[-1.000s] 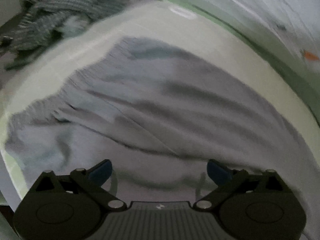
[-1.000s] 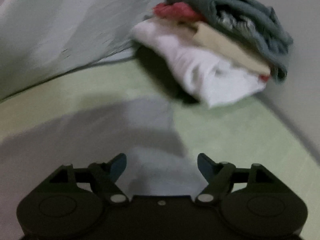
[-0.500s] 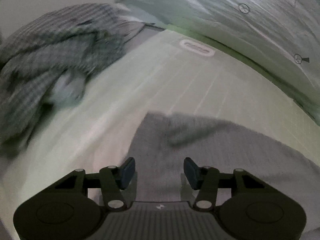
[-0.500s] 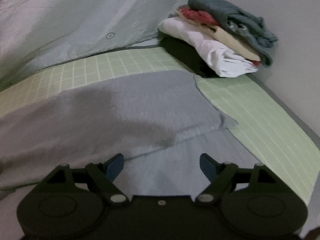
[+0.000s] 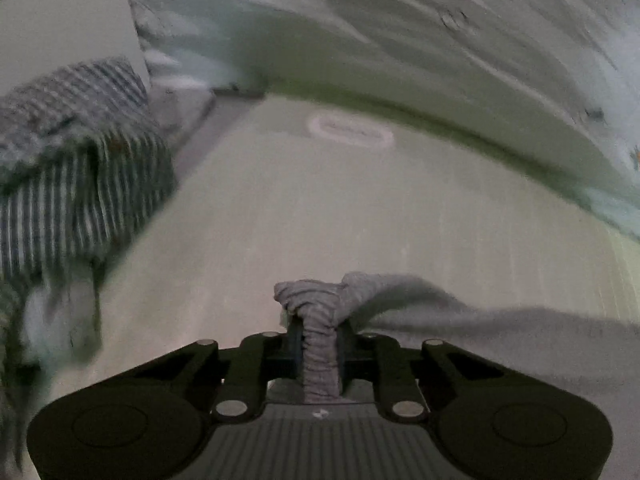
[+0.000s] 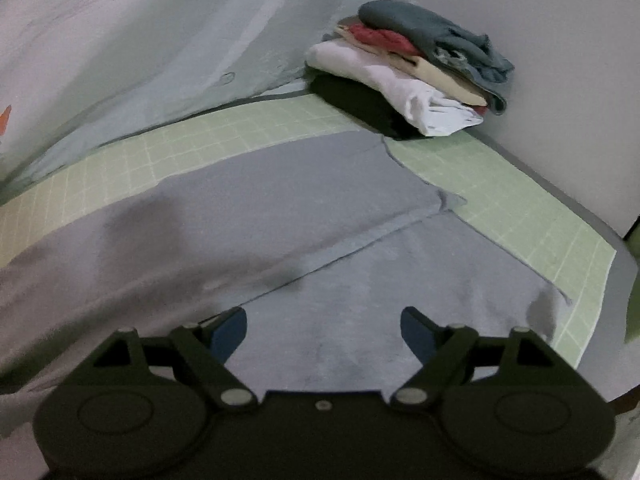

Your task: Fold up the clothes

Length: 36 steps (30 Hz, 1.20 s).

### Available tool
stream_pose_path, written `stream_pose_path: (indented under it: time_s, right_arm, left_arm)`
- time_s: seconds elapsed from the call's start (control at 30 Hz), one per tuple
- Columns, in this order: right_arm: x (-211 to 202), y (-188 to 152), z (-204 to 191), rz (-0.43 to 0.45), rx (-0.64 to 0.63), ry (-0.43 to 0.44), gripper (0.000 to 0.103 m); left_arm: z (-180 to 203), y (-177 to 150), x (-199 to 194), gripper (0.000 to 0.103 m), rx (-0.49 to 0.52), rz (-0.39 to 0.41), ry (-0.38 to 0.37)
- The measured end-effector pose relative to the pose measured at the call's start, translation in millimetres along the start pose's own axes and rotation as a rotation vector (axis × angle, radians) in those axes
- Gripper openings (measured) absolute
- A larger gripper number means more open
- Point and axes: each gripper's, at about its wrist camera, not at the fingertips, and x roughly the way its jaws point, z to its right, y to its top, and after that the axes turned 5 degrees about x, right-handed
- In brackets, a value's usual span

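Observation:
A grey garment (image 6: pixel 280 200) lies spread flat over the green grid mat (image 6: pixel 500 184), with one part folded over another. In the left wrist view a bunched edge of this grey garment (image 5: pixel 500 328) is drawn up between my left gripper's (image 5: pixel 318 336) jaws, which are closing and pinch the cloth. My right gripper (image 6: pixel 324 328) hovers over the garment's lower part, jaws wide open, nothing between them.
A crumpled striped garment (image 5: pixel 72 168) lies at the mat's left end. A stack of folded clothes (image 6: pixel 412 68) sits in the far right corner against the wall. A pale sheet (image 6: pixel 140 60) hangs along the back edge of the mat (image 5: pixel 320 208).
My left gripper slid to the garment's left edge and closed from wide open onto a bunch of grey cloth. My right gripper drew back from the folded stack, staying open.

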Motion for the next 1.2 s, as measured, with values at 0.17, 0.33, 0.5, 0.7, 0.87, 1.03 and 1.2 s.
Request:
stream_pose_path:
  time_s: [0.17, 0.33, 0.5, 0.7, 0.87, 1.03, 1.2]
  right_arm:
    - [-5, -3, -12, 0.004, -0.021, 0.034, 0.085]
    - [-9, -13, -4, 0.006, 0.018, 0.08, 0.096]
    - [-6, -25, 26, 0.018, 0.107, 0.131, 0.102]
    - [6, -35, 83, -0.003, 0.263, 0.191, 0.103]
    - [26, -31, 152, -0.028, 0.423, 0.213, 0.103]
    - [46, -24, 218, -0.039, 0.541, 0.211, 0.103]
    - [70, -15, 263, -0.05, 0.59, 0.202, 0.103]
  left_arm:
    - [-16, 22, -2, 0.031, -0.028, 0.031, -0.019]
    - [-12, 7, -30, 0.061, -0.052, 0.029, -0.026]
    - [-6, -21, -66, 0.073, -0.099, 0.021, -0.012]
    - [13, -64, -110, 0.075, -0.162, -0.004, -0.006]
    - [48, -104, -144, 0.077, -0.205, -0.012, 0.011]
    - [86, -143, -166, 0.079, -0.245, -0.049, 0.004]
    - [120, -177, -178, 0.079, -0.275, -0.081, 0.007]
